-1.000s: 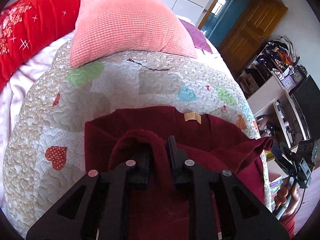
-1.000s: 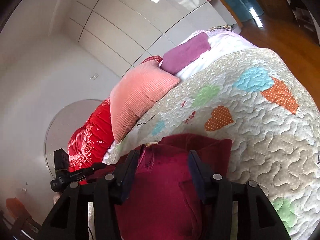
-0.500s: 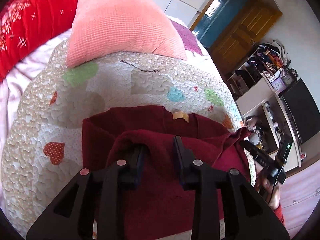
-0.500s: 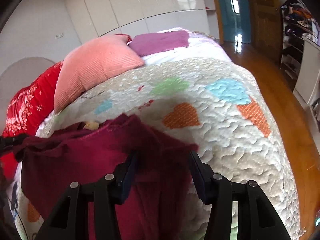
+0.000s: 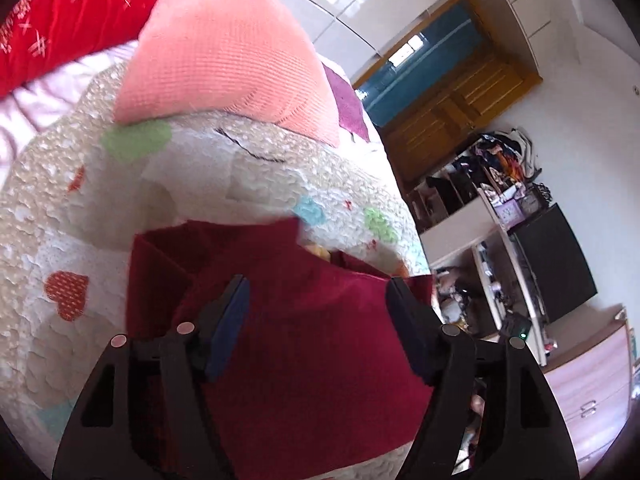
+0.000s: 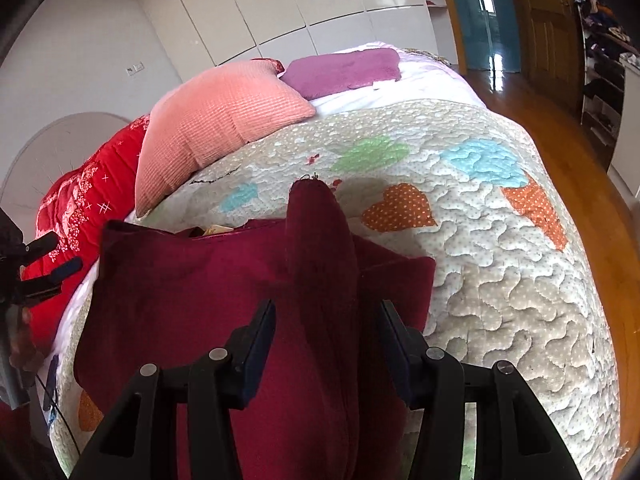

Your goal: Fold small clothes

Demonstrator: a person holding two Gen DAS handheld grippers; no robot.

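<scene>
A dark red garment (image 5: 312, 344) lies folded on the heart-patterned quilt (image 5: 200, 184). My left gripper (image 5: 316, 300) is open just above it, jaws wide apart, holding nothing. In the right wrist view the same garment (image 6: 192, 288) lies flat with a raised fold or sleeve (image 6: 320, 248) running away between the jaws. My right gripper (image 6: 328, 320) is open, its fingers either side of that fold without clamping it. A tan label shows at the neckline (image 6: 214, 230).
A pink pillow (image 6: 216, 120), a red cushion (image 6: 84, 200) and a purple pillow (image 6: 344, 70) lie at the head of the bed. The quilt (image 6: 500, 260) drops off at the right to a wooden floor (image 6: 600, 184). Shelves and a dark cabinet (image 5: 556, 264) stand beside the bed.
My left gripper has opened and let go of the red cloth, which now lies folded over. My right gripper has stayed open and moved over the garment's right side.
</scene>
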